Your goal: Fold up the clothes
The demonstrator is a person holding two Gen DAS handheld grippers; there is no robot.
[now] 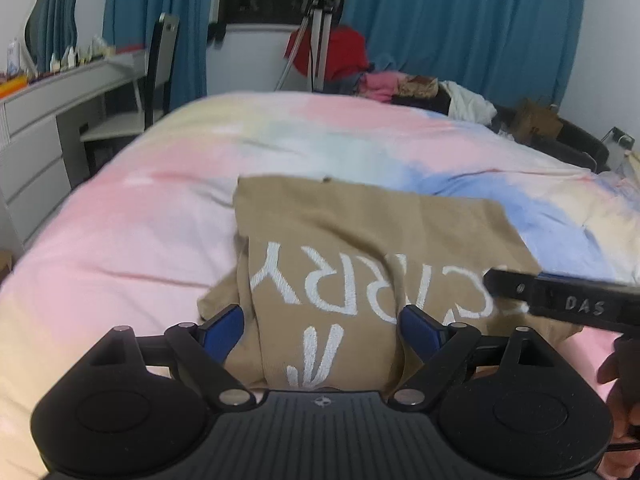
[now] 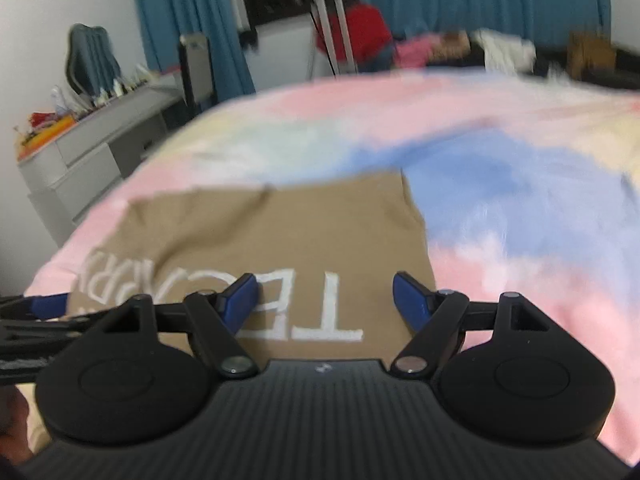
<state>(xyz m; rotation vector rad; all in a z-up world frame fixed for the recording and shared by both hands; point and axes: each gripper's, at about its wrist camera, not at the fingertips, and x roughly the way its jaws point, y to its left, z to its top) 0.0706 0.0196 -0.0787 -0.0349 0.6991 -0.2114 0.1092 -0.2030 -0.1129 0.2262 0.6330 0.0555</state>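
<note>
A tan shirt [image 1: 352, 240] with white block letters lies folded on the pastel bedspread [image 1: 140, 240]. My left gripper [image 1: 320, 328] is open over its near edge, and a raised fold of the fabric runs between the blue fingertips [image 1: 222, 330]. Part of the right gripper's black body [image 1: 560, 300] reaches in from the right over the shirt's right side. In the right wrist view the shirt [image 2: 280, 232] fills the middle, and my right gripper [image 2: 326, 300] is open just above its lettered near part. The left gripper's blue finger [image 2: 48, 304] shows at the left edge.
A grey desk with drawers [image 1: 48, 120] and a chair [image 1: 160, 64] stand left of the bed. Beyond the far end are a tripod [image 1: 320, 32], a pile of clothes [image 1: 400, 80] and blue curtains [image 1: 460, 20]. A hand [image 1: 620, 368] holds the right gripper.
</note>
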